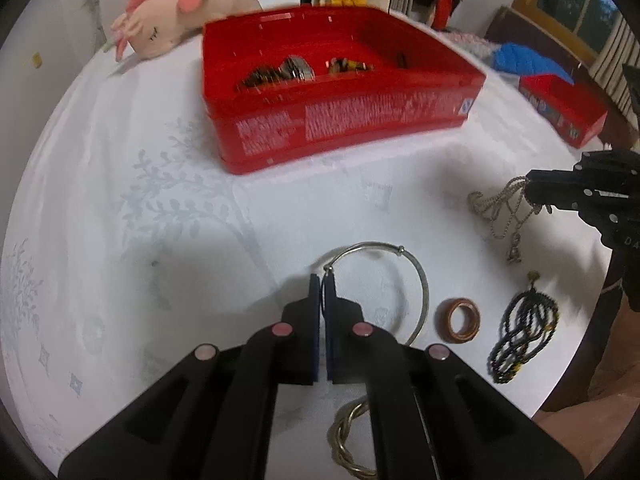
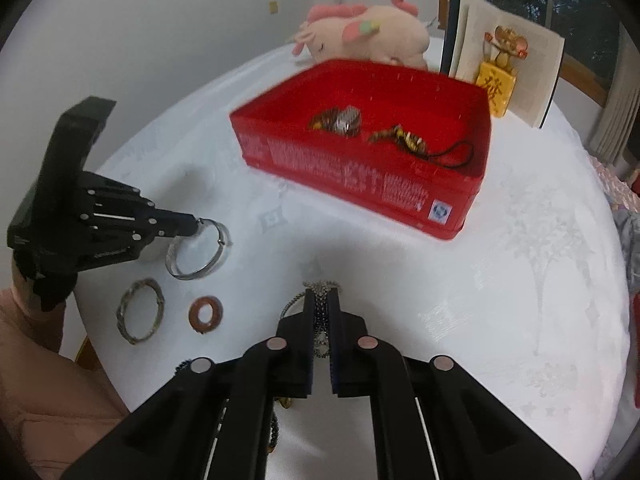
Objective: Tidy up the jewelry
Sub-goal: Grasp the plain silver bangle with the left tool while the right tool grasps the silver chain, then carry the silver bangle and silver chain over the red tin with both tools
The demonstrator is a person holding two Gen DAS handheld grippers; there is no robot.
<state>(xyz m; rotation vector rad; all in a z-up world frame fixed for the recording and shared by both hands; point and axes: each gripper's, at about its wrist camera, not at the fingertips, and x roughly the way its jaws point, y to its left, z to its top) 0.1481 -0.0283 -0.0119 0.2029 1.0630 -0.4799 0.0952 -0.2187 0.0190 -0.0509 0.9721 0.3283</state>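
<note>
A red box [image 1: 340,128] stands on the white tablecloth and holds several pieces of jewelry; it also shows in the right wrist view [image 2: 360,176]. My left gripper [image 1: 323,280] is shut on a thin silver bangle [image 1: 420,276], seen from the right wrist view [image 2: 218,236]. My right gripper [image 2: 322,296] is shut on a silver bead chain [image 2: 320,292], which hangs from it in the left wrist view [image 1: 500,208]. A brown ring [image 1: 458,320], a black bead bracelet [image 1: 524,328] and a twisted bangle [image 2: 140,316] lie on the cloth.
A pink plush toy [image 1: 188,8] lies behind the box. A yellow figurine [image 2: 498,84] and an open book [image 2: 532,76] stand at the back. A red lid [image 1: 560,108] lies at the right in the left wrist view. The round table's edge [image 2: 92,320] is near.
</note>
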